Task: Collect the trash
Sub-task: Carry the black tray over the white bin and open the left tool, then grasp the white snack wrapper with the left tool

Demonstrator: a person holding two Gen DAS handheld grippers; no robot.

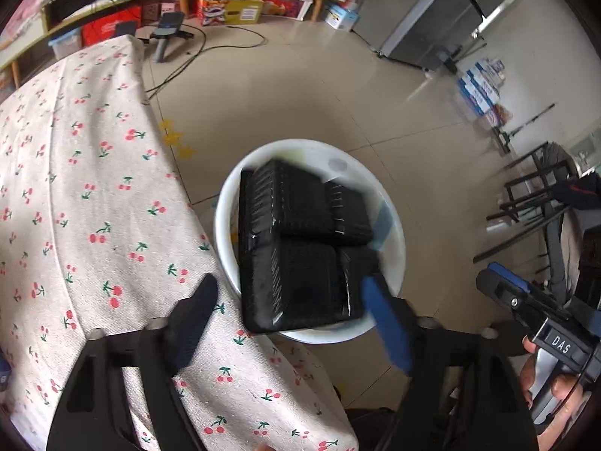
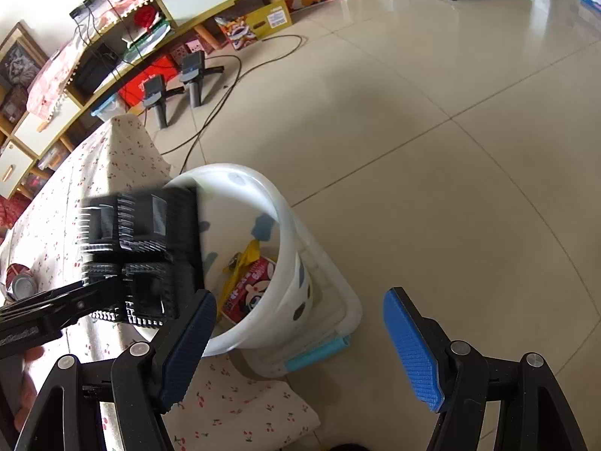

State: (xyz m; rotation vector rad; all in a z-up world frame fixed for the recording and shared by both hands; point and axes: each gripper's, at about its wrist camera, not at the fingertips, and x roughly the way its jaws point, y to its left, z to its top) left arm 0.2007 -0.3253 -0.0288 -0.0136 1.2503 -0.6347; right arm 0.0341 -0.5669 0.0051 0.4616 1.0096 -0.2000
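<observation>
Beside the cherry-print desk, you're dangling a light, stiff, slick black tray over the white bin, left claw pinching its rim, right claw spread wide and gripping nothing.

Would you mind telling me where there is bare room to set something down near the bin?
Free: the cherry-print tablecloth left of the white bin, and the tiled floor to its right. Crowded: the bin mouth, blocked by the black tray, with wrappers inside; a can sits further along the table.
</observation>
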